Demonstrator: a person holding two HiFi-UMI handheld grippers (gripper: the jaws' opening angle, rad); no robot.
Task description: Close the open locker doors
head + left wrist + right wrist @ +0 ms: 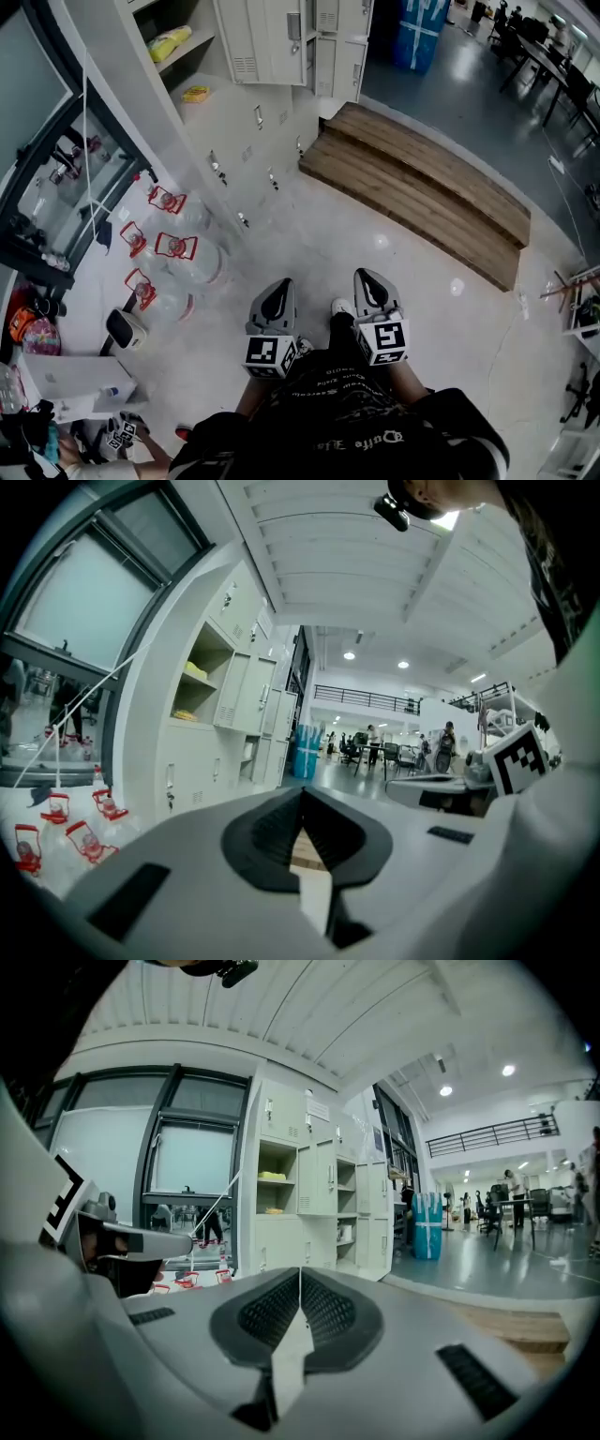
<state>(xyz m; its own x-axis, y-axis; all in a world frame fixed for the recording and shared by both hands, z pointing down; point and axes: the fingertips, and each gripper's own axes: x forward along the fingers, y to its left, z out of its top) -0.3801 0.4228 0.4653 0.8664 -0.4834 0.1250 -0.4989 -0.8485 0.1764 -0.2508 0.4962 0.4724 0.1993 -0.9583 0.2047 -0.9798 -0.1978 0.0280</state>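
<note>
A white locker bank [246, 127] runs along the left, some way ahead of both grippers. Its open doors [272, 37] stand out near the far end, with another open door [342, 56] beside them. An open compartment holds yellow items [171, 42]. In the left gripper view the open compartment [202, 682] and an open door [246, 705] show at left. The right gripper view shows the open shelves [272, 1190] and doors [314, 1180] straight ahead. My left gripper [278, 286] and right gripper [368, 277] are held side by side in front of my body. Both are shut and empty, with the jaws meeting at the tips [302, 794] [300, 1274].
A low wooden step platform [412, 187] lies ahead to the right. Several water jugs with red handles [178, 248] stand on the floor at left by the window frame. A blue wrapped column [417, 28] stands beyond the lockers. A white box [80, 380] and clutter sit at bottom left.
</note>
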